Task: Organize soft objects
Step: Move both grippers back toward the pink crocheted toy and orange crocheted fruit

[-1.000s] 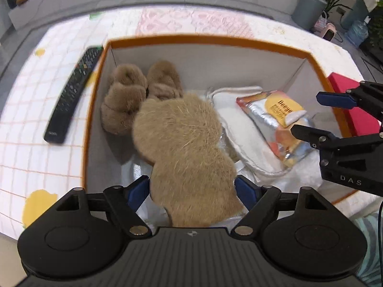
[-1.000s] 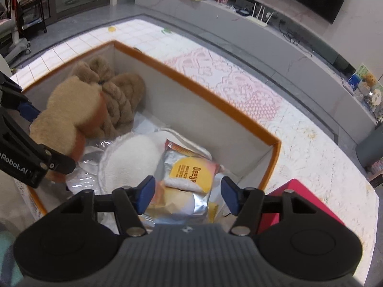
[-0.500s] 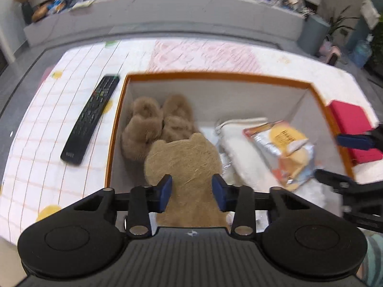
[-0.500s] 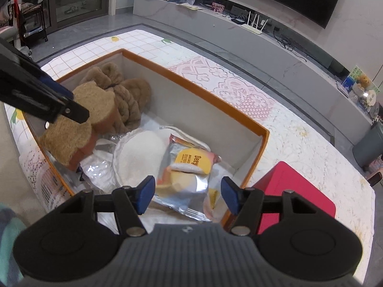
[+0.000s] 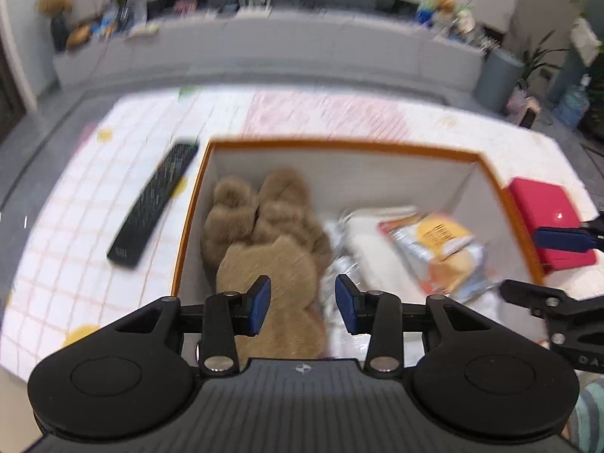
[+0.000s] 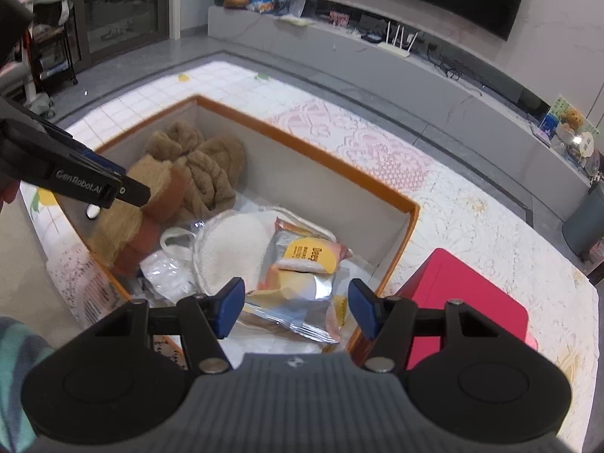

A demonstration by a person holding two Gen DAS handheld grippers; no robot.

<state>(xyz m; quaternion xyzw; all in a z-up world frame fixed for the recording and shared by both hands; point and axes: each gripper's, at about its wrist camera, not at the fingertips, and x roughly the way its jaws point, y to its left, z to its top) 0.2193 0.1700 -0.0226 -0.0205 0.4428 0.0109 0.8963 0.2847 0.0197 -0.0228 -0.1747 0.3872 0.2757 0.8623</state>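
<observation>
Left claw hangs over the near-left corner of the orange-rimmed box, and its blue pads have just been shifting: they narrowed and have eased a little wider again. Is it pinching the tan bear-shaped slipper? From the left wrist view the slipper sits below and between the pads, and the blur hides any contact; from the right wrist view that claw's tip overlaps the slipper's edge, so I cannot tell whether it is gripped or let go. The slipper itself is tilted up against the box's near-left wall, leaning on the pair of brown fluffy slippers packed into the far-left corner. Right claw hovers above the box's near-right part with jaws apart and nothing between them, only the silver and yellow snack packet lying beneath. Next to that packet lies a white fleecy slipper on crinkled clear plastic in the middle of the box. On the bench, a black remote lies just beside the box's left wall, and a red case sits beside the right wall.
</observation>
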